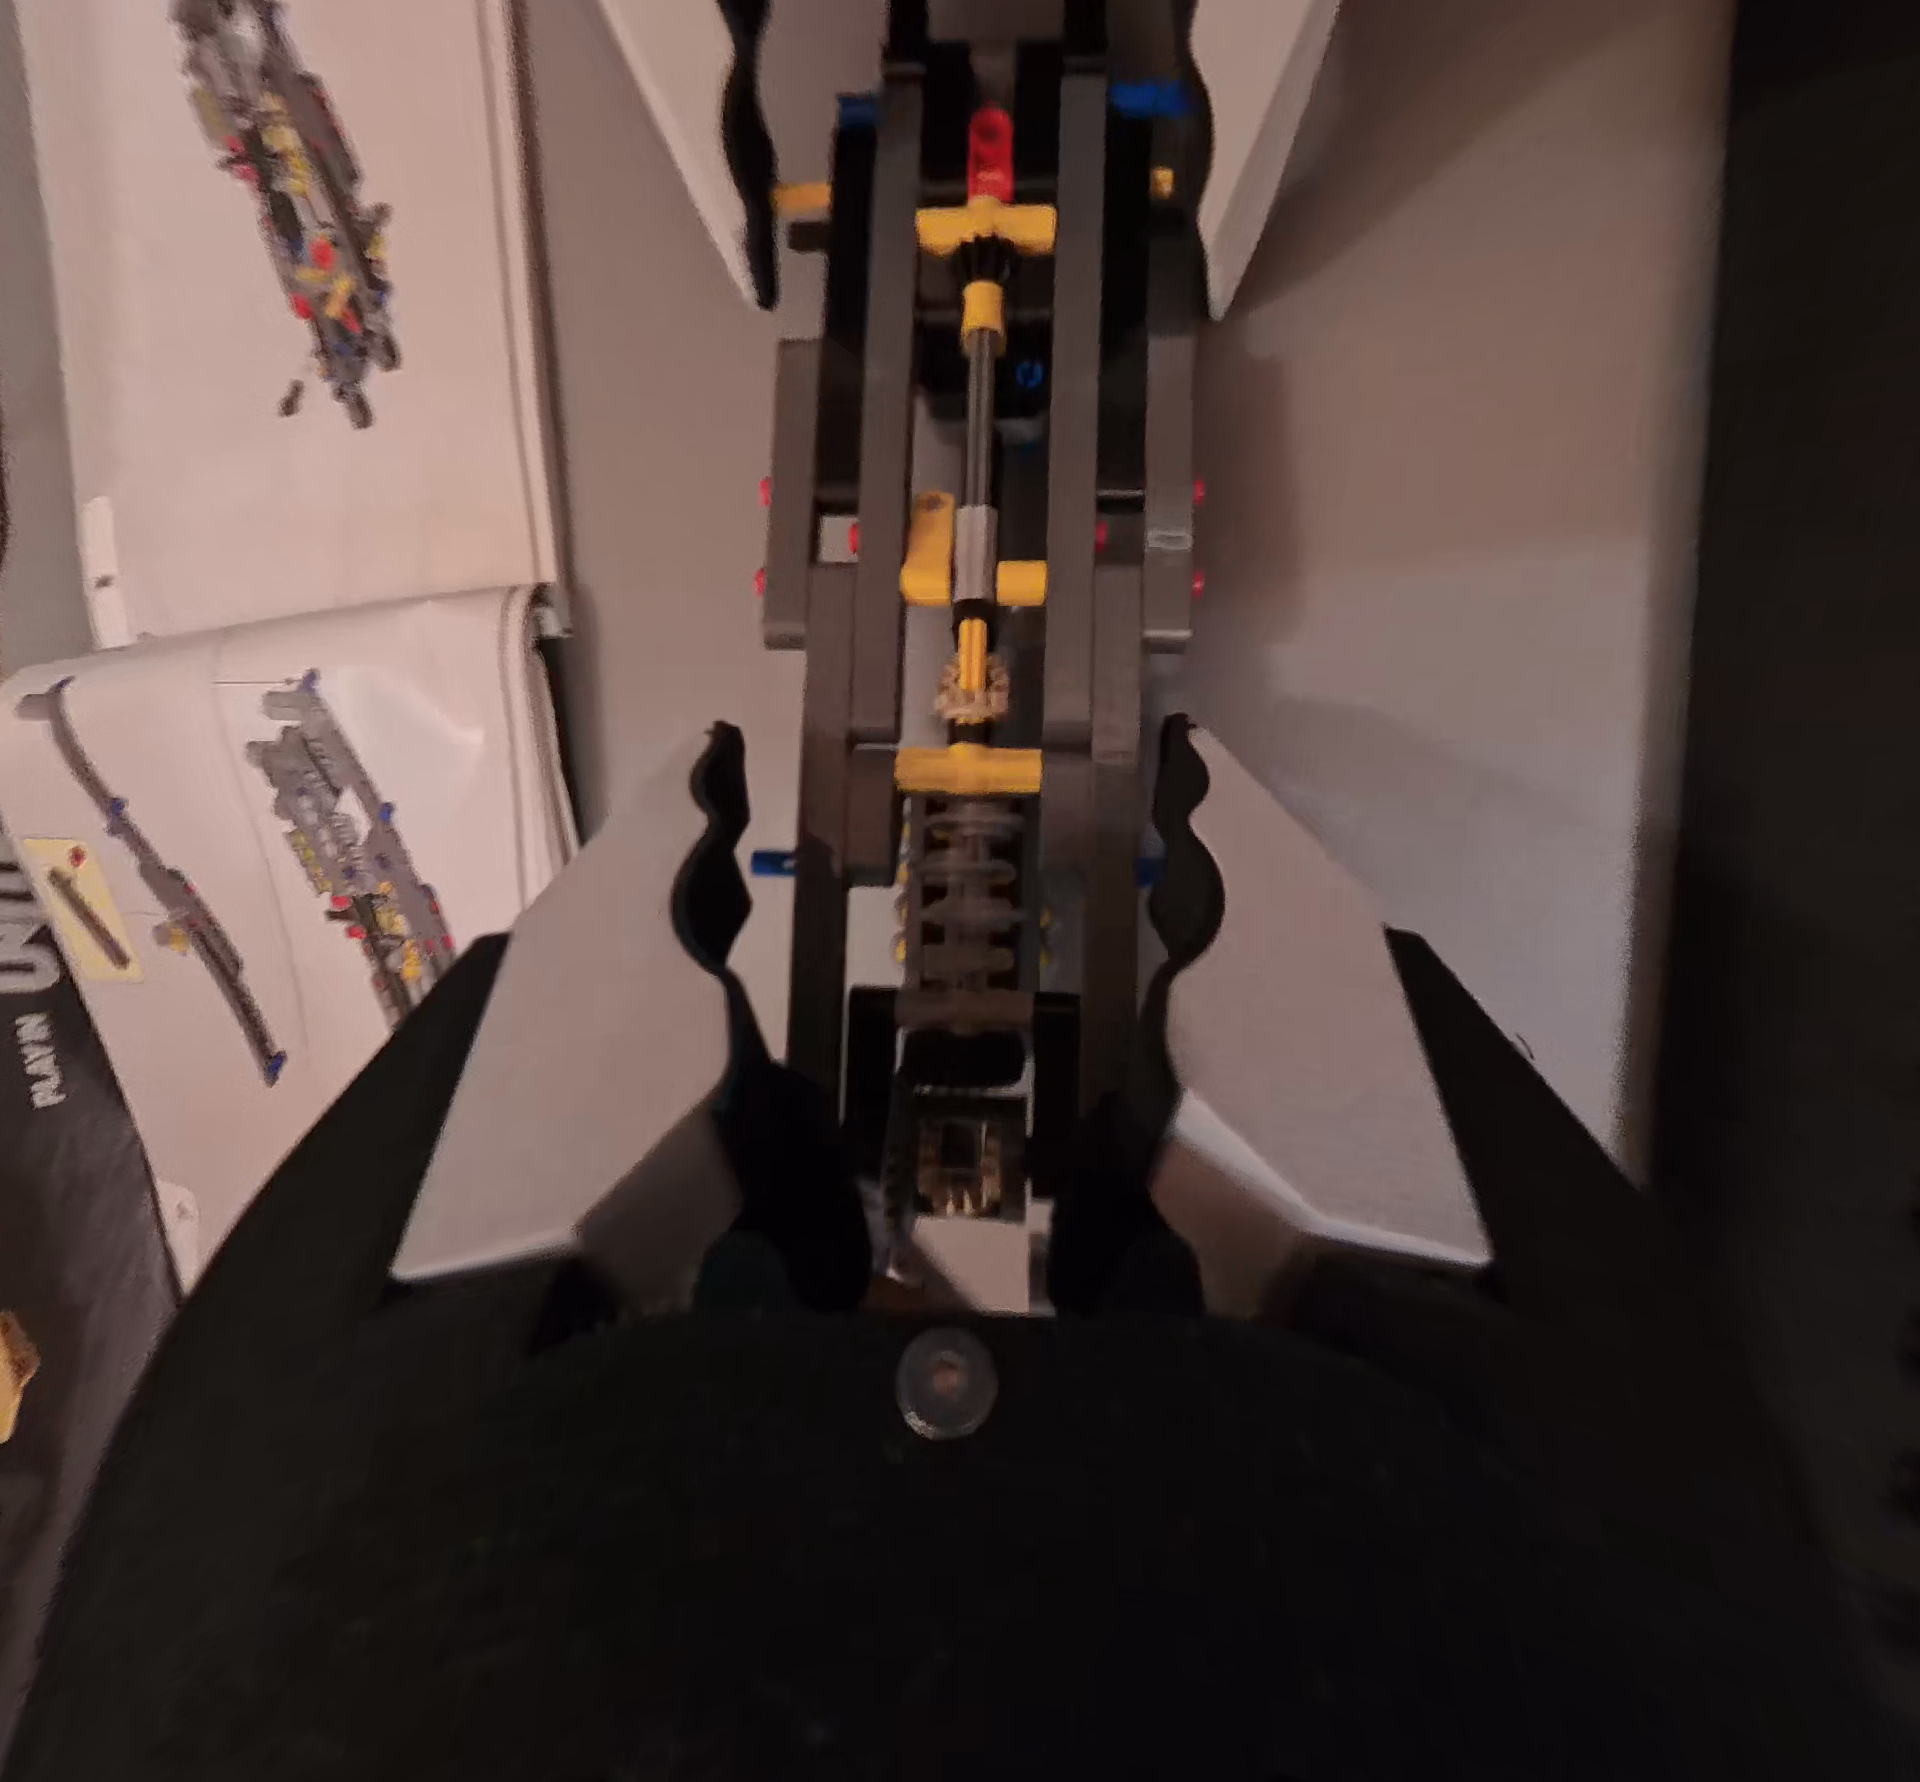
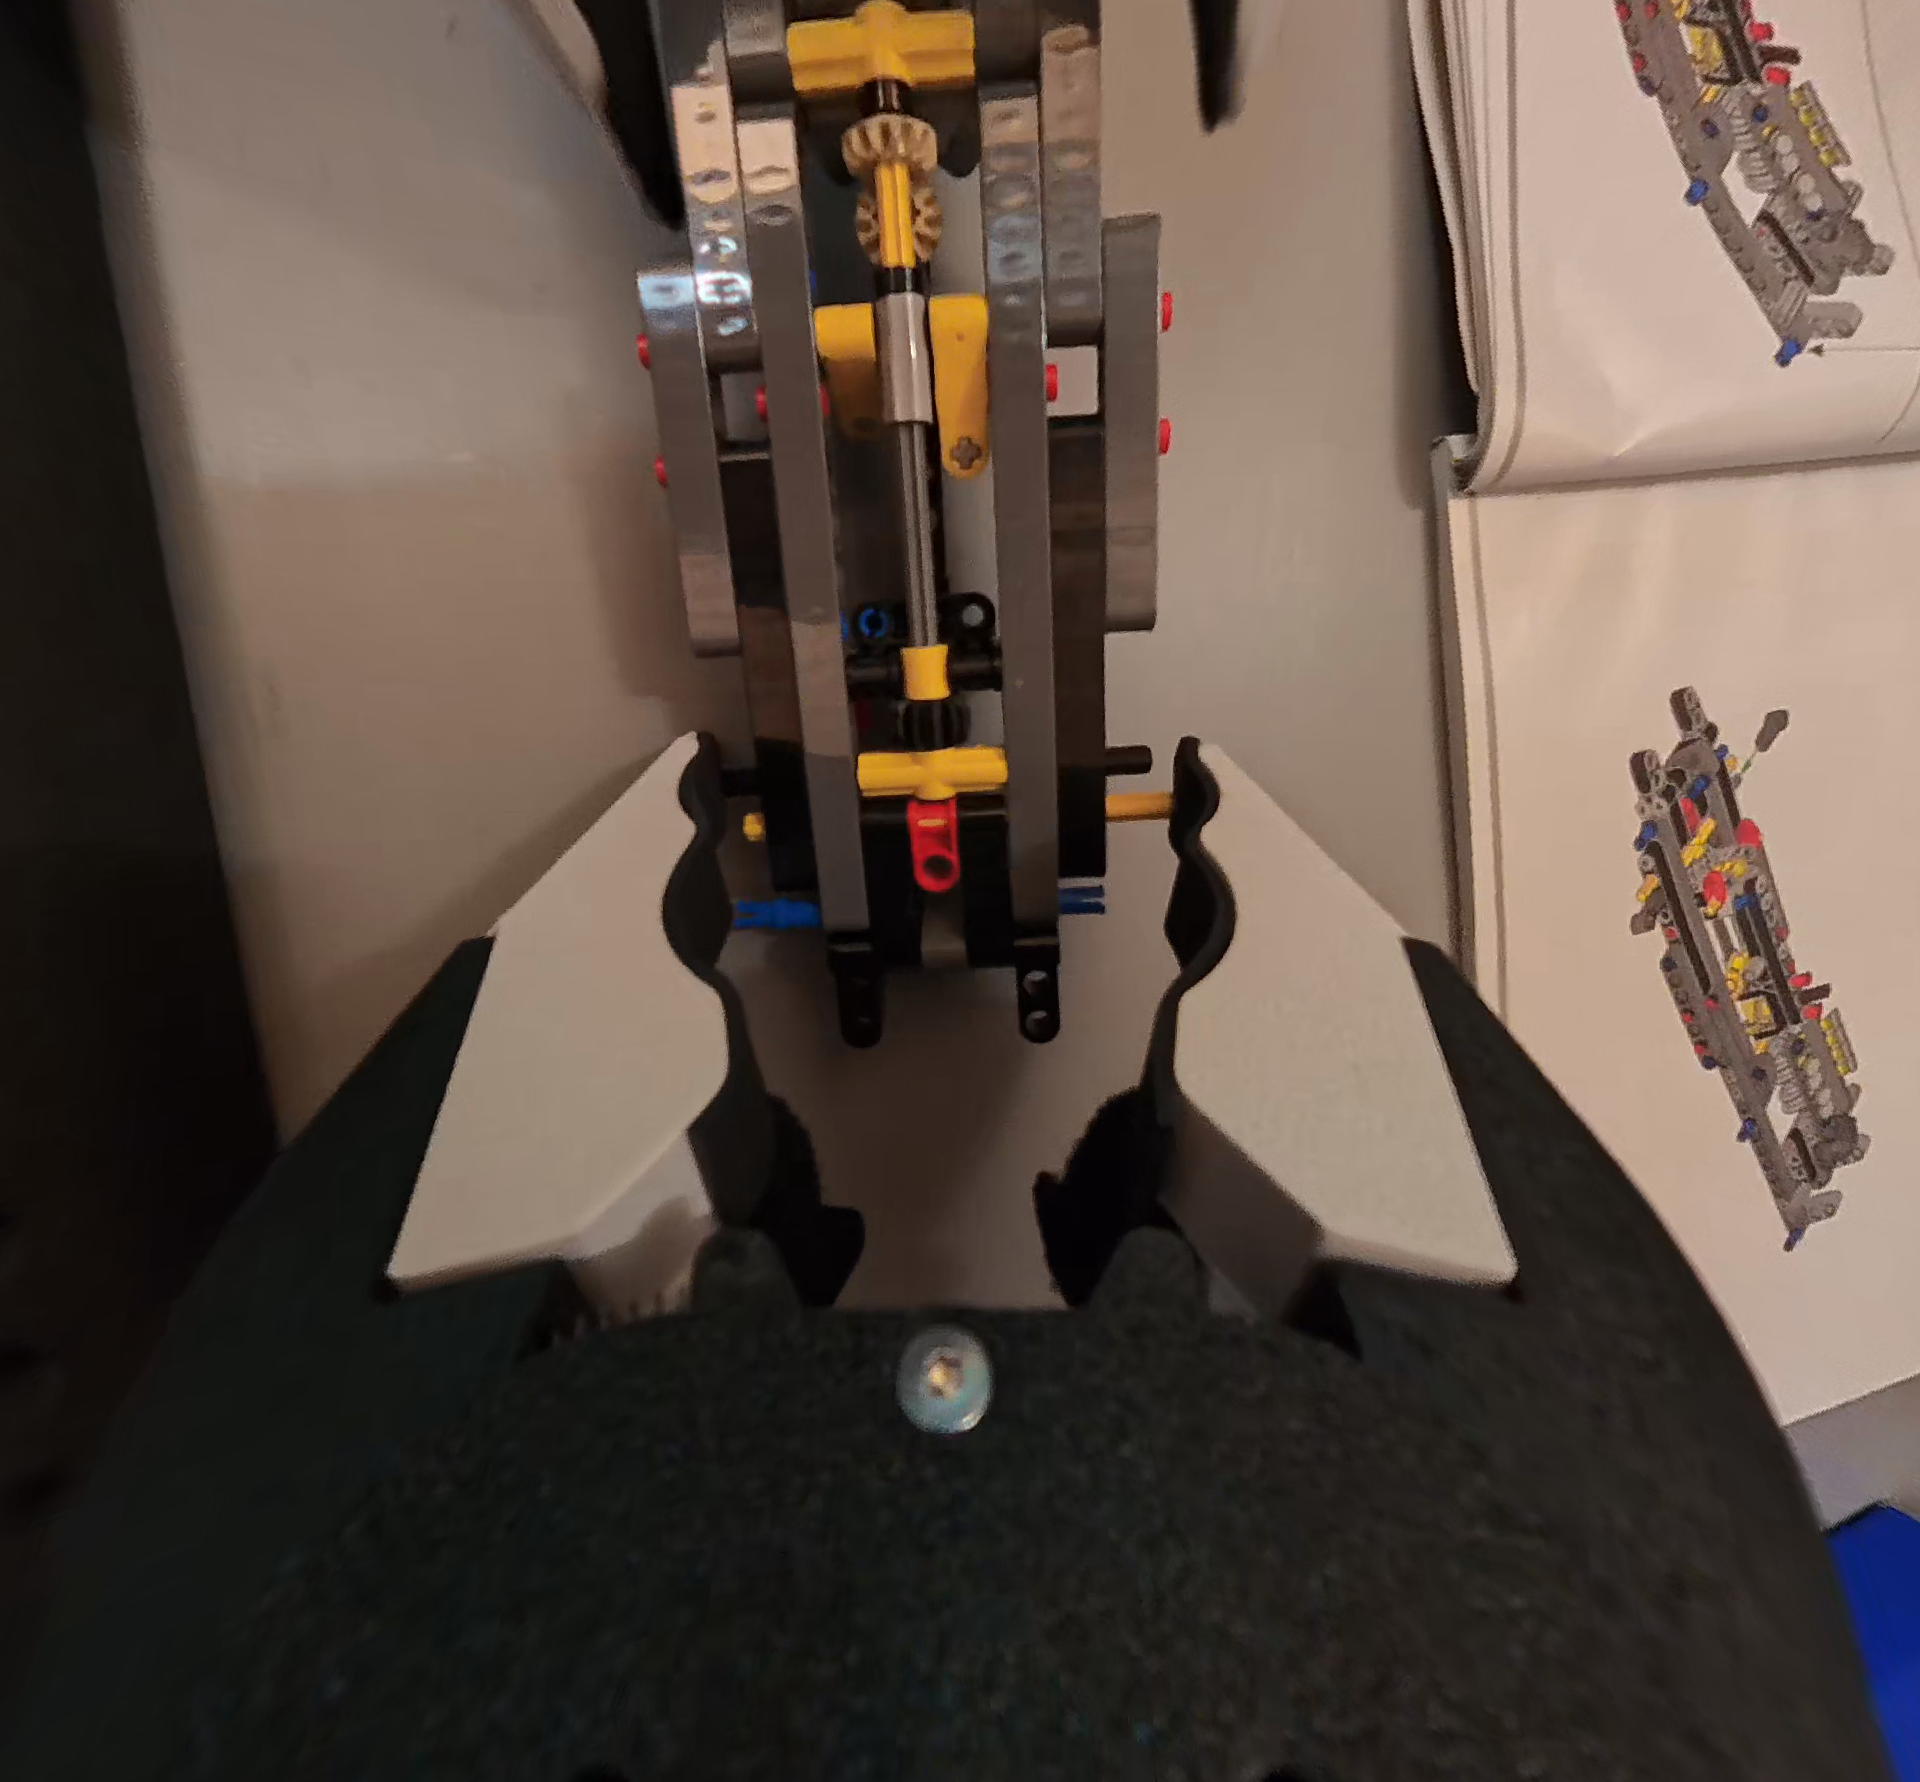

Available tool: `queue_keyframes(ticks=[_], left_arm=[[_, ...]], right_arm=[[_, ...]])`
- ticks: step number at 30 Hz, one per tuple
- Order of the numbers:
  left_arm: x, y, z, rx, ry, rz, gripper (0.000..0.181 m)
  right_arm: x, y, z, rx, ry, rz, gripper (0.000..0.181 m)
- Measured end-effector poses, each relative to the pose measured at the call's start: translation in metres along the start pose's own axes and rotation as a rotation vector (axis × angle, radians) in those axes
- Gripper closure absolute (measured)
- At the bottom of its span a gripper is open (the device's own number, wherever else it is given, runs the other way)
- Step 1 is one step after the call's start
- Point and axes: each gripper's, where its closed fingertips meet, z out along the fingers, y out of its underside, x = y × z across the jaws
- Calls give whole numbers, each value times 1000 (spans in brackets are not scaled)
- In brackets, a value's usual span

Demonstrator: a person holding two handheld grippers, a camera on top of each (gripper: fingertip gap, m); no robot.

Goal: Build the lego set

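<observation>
Two grippers bracket one long grey chassis (image 1: 966,589) lying on pale table (image 1: 1403,693), instruction booklet (image 1: 291,278) at 9 o'clock. Left gripper (image 1: 951,859) spread wide, straddling near end, contact unclear. Right gripper (image 2: 940,859) wide too, yellow axle (image 2: 1138,805) touching one finger. Best closed on solid beams, clear of protruding pins, central shaft untouched.

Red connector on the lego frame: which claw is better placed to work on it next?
Right. The red connector lies between the fingers of the right claw, at that end of the lego frame. The left claw straddles the opposite, spring end, far from it.
</observation>
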Motion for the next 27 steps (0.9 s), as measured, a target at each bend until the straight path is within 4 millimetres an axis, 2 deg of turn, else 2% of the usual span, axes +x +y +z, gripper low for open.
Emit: queue_keyframes(ticks=[3, 9, 12, 14, 17, 19, 21, 24, 25, 27], left_arm=[[4, -3, 8, -10, 26, 3, 117], [3, -1, 7, -13, 29, -17, 118], [-7, -1, 4, 6, -31, -47, 116], [-7, -7, -2, 61, -38, -73, 116], [-12, -9, -7, 89, -108, -86, 116], [-15, -13, -11, 135, -137, -118, 116], [-24, -23, -21, 229, -191, -175, 116], [-42, -42, -43, 392, -278, -300, 116], [-50, -49, -51, 451, -323, -348, 115], [-57, -66, -66, 562, -372, -411, 116]], right_arm=[[0, -4, -1, 3, 4, -11, 97], [1, -8, -2, 20, 1, -8, 101], [11, -15, -18, 89, 32, 65, 100], [19, -26, -43, 196, 104, 82, 92], [34, -20, -82, 344, 185, 224, 100], [41, -7, -96, 444, 207, 366, 101], [36, -4, -103, 612, 145, 513, 99], [20, -23, -120, 1006, 0, 621, 97], [21, -29, -126, 1102, -27, 686, 91], [23, -45, -129, 1208, -100, 859, 98]])
